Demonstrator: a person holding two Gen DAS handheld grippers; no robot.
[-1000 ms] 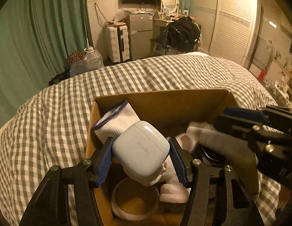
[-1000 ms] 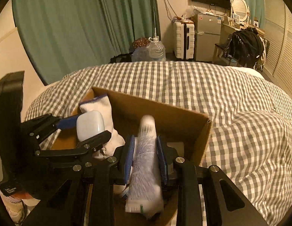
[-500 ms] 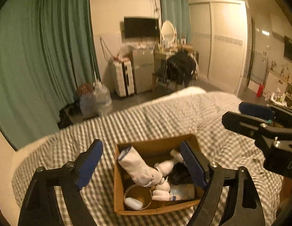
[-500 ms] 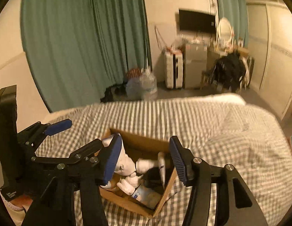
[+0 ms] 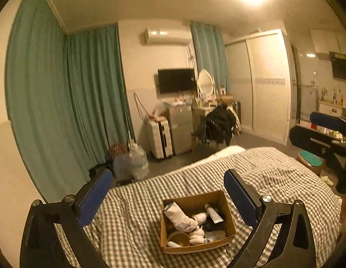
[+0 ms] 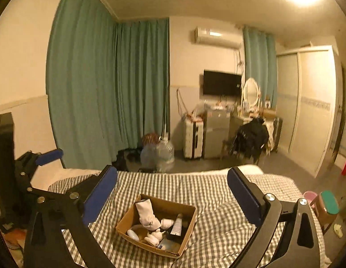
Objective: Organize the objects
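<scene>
A brown cardboard box (image 5: 228, 220) (image 6: 186, 230) sits on the checked bed cover. In it lie a white sock (image 5: 179, 216) (image 6: 147, 214), a white earbud case (image 5: 174, 243) (image 6: 132, 234) inside a round tape roll (image 5: 178, 237), a tube (image 5: 214, 214) (image 6: 176, 223) and other small items. My left gripper (image 5: 167, 192) is open and empty, high above the box. My right gripper (image 6: 171, 188) is open and empty too, also well above it. The right gripper shows at the right edge of the left wrist view, the left gripper at the left of the right wrist view.
The grey-checked bed (image 5: 137, 218) (image 6: 219, 223) fills the lower view. Beyond it stand green curtains (image 6: 106, 93), water jugs (image 5: 137, 163), a white suitcase (image 5: 159, 138), a small fridge (image 5: 179, 129), a chair with black clothes (image 5: 219, 125) and a white wardrobe (image 5: 268, 84). A stool (image 6: 326, 207) stands at the right.
Both grippers let go of the earbud case and the tube into the box, opened wide, and rose far up and back from it. The box now looks small below.
</scene>
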